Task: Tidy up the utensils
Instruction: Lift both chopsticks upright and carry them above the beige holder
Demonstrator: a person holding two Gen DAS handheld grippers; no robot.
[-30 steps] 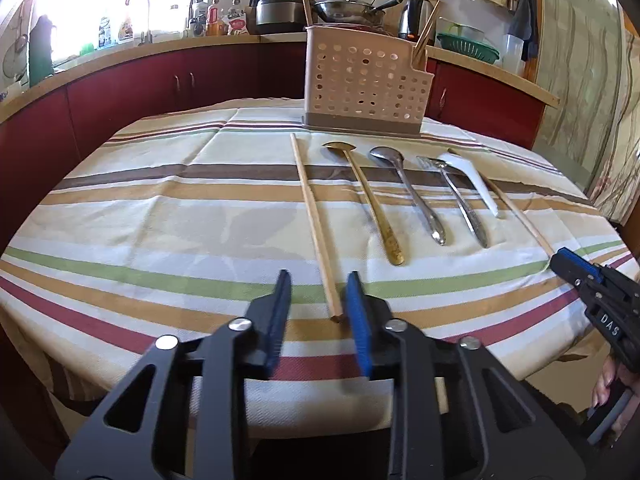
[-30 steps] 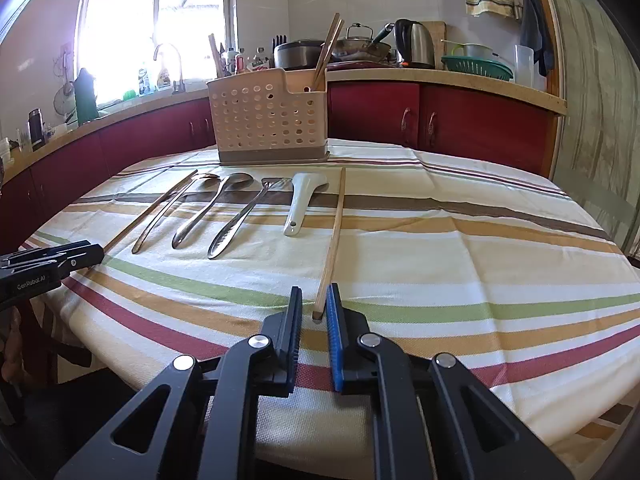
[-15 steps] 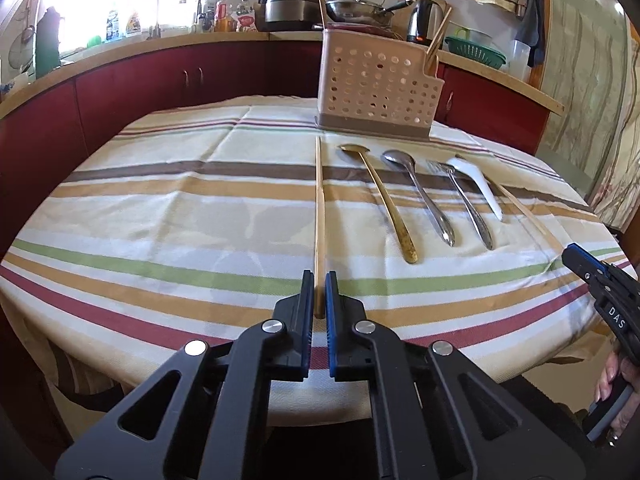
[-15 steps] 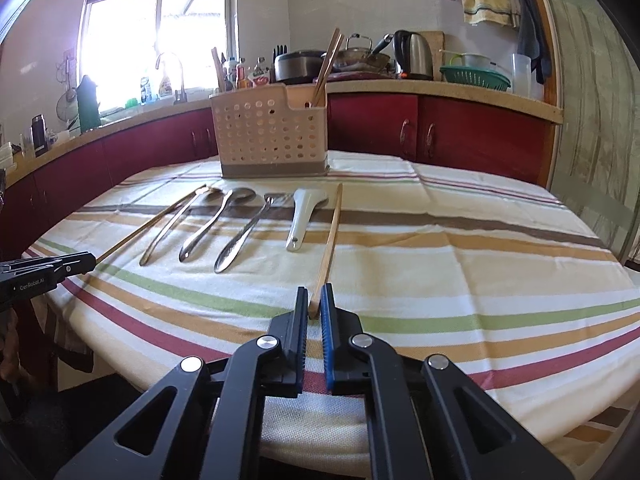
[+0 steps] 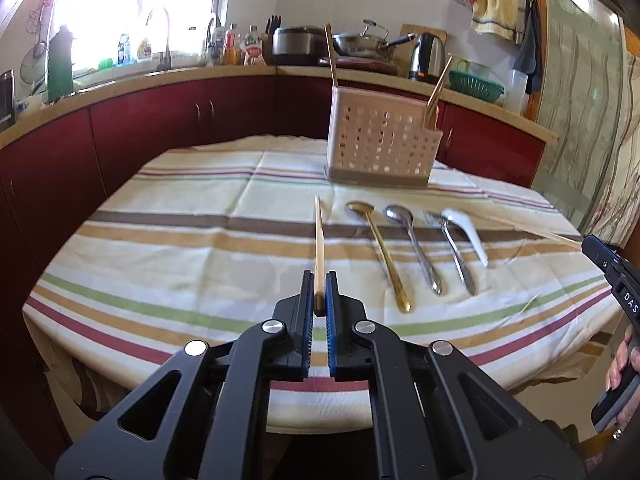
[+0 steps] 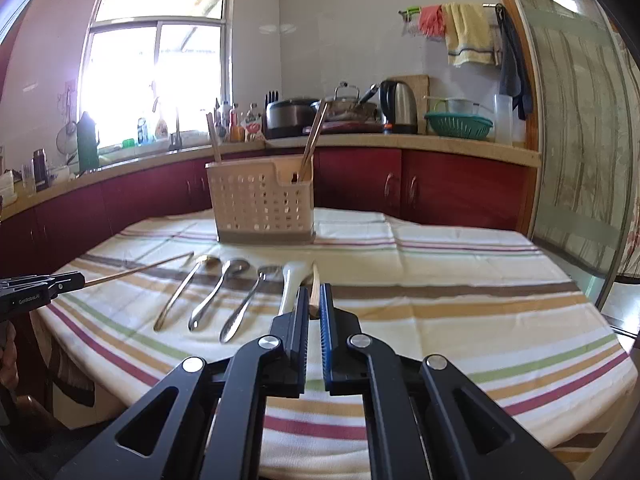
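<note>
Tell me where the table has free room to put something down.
Free: the cloth left of the left chopstick, and the wide stretch right of the right chopstick. Crowded: the row of spoons between the chopsticks, in front of the basket.

Bright daylight glares through the window [image 6: 156, 76]; fisheye bends edges, utensils slightly blurred.

I see the perforated beige plastic utensil basket [image 5: 380, 144] standing at the far side of the desk [image 5: 180, 240], two wooden chopsticks [image 5: 330, 58] upright in it. Before it, left to right, lie a gold metal spoon [image 5: 380, 254], silver metal spoon [image 5: 416, 248], silver metal fork [image 5: 454, 252] and white ceramic spoon [image 5: 468, 234].
</note>
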